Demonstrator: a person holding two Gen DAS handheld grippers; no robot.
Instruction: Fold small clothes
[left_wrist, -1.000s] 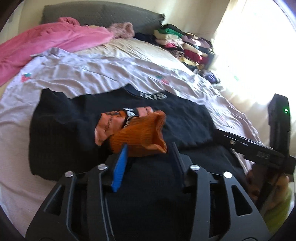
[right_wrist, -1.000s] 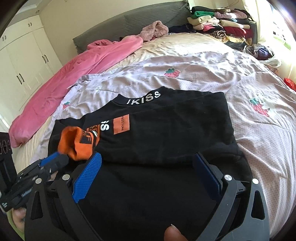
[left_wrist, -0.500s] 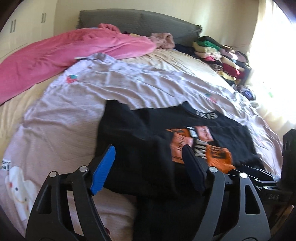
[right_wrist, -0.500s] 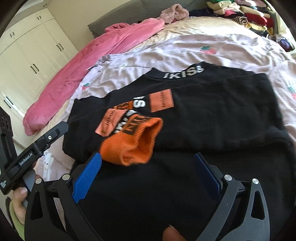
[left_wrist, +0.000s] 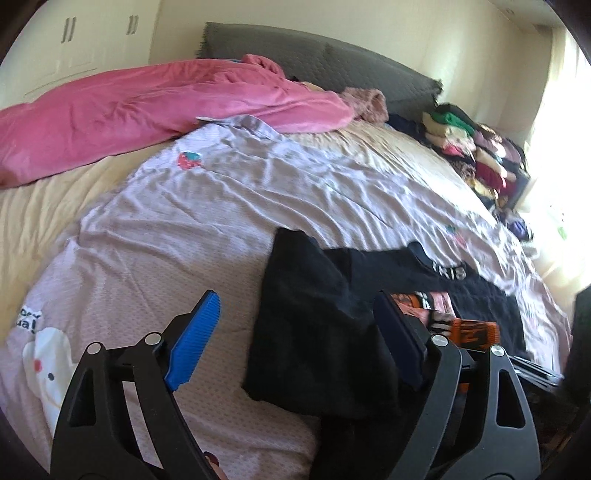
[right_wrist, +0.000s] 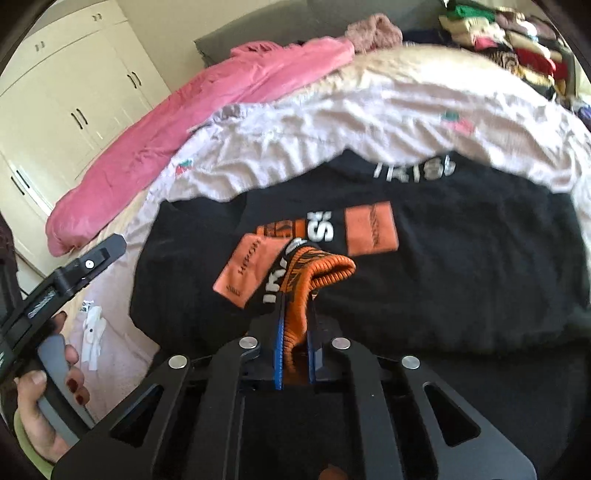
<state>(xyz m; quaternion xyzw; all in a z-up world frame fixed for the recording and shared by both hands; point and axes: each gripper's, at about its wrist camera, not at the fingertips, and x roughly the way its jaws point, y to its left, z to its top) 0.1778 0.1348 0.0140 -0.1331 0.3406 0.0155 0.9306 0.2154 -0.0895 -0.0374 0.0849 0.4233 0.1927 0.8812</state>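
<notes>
Black sweater (right_wrist: 461, 280) spread flat on the lilac bed sheet (left_wrist: 177, 236), collar toward 12 o'clock in the right wrist view. Right gripper (right_wrist: 293, 347) pressed together, pinching the orange ribbed cuff (right_wrist: 317, 273) near picture centre. Left gripper (left_wrist: 295, 339) opening, blue pads (left_wrist: 194, 343) wide apart above the sweater's edge at 5 o'clock, not pressing it. Pink blanket (left_wrist: 147, 110) bunched at 11 o'clock, stacked clothes (left_wrist: 476, 158) at 2 o'clock.

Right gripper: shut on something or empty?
Shut on the orange cuff. In the right wrist view the right gripper has both blue pads pressed against the ribbed knit, above the black sweater.
</notes>
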